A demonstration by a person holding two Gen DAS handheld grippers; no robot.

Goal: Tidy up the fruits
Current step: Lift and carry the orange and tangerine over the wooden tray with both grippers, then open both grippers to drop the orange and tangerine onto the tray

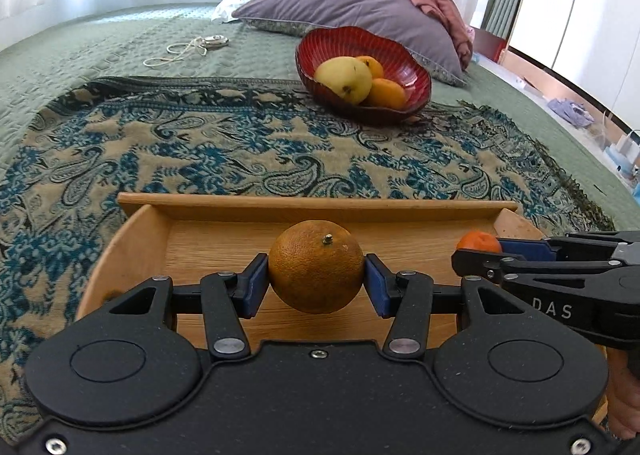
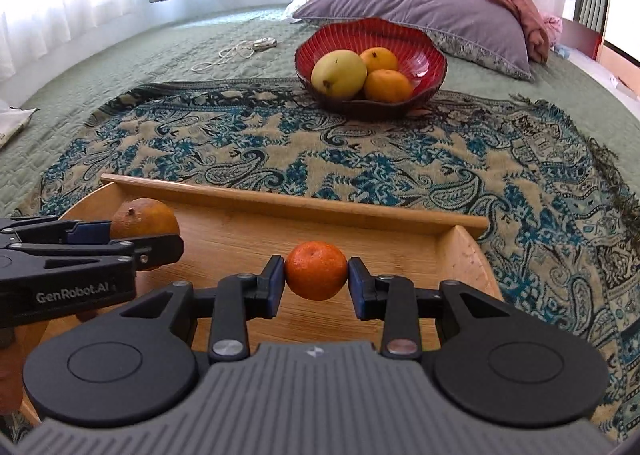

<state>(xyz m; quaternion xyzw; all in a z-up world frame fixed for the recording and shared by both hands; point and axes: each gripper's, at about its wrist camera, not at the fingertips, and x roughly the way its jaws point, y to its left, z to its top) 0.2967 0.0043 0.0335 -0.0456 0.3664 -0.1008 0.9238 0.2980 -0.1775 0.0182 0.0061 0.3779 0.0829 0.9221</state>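
Observation:
My left gripper (image 1: 316, 279) is shut on a large dull orange (image 1: 316, 267) and holds it just above the wooden tray (image 1: 224, 231). My right gripper (image 2: 316, 279) is shut on a small bright tangerine (image 2: 316, 270) over the same tray (image 2: 400, 239). The tangerine also shows in the left wrist view (image 1: 478, 242), and the orange shows in the right wrist view (image 2: 146, 217). A red bowl (image 1: 408, 73) farther back holds a yellow-green mango (image 1: 344, 79) and two oranges; it also shows in the right wrist view (image 2: 424, 51).
The tray and bowl sit on a blue paisley cloth (image 1: 240, 143) over a green bedspread (image 1: 80, 43). A purple pillow (image 1: 352, 3) and pink bedding lie behind the bowl. A white cord with a small device (image 1: 188, 49) lies at the back left.

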